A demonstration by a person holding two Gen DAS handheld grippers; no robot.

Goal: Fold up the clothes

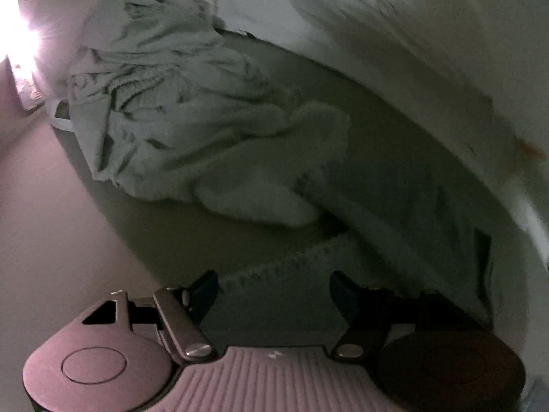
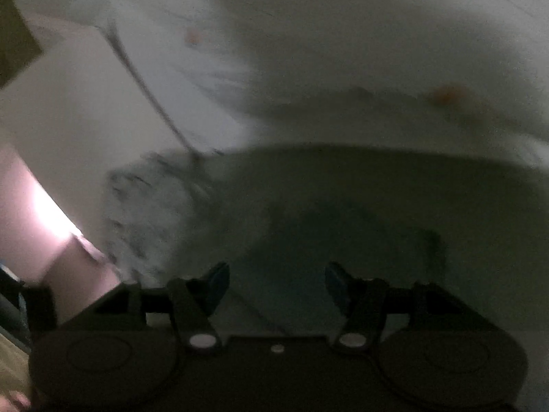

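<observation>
Dim light; right wrist view is blurred by motion.

A pale wall (image 1: pixel 394 44) is seen behind everything, with a small orange spot (image 1: pixel 532 149) on it to the right of the crumpled garment. A flat, dull greenish surface (image 1: pixel 192 240) is seen beneath the clothes; whether it is a bed or a desk cannot be told.

The crumpled garment (image 1: pixel 164 103), light grey and heavily creased, is piled on that surface against the wall. A fluffy pale piece (image 1: pixel 260 199) lies touching the crumpled garment at its near lower edge. A darker flat cloth with a stitched hem (image 1: pixel 291 261) is spread in front of the crumpled garment, reaching the tool.

Left tool (image 1: pixel 273 286): fingers spread wide, nothing gripped; the stitched hem lies between and just beyond the tips.

Right tool (image 2: pixel 276 278): fingers spread wide, nothing seen gripped. The crumpled garment (image 2: pixel 151 213) shows as a smeared grey mass up and left of it.
</observation>
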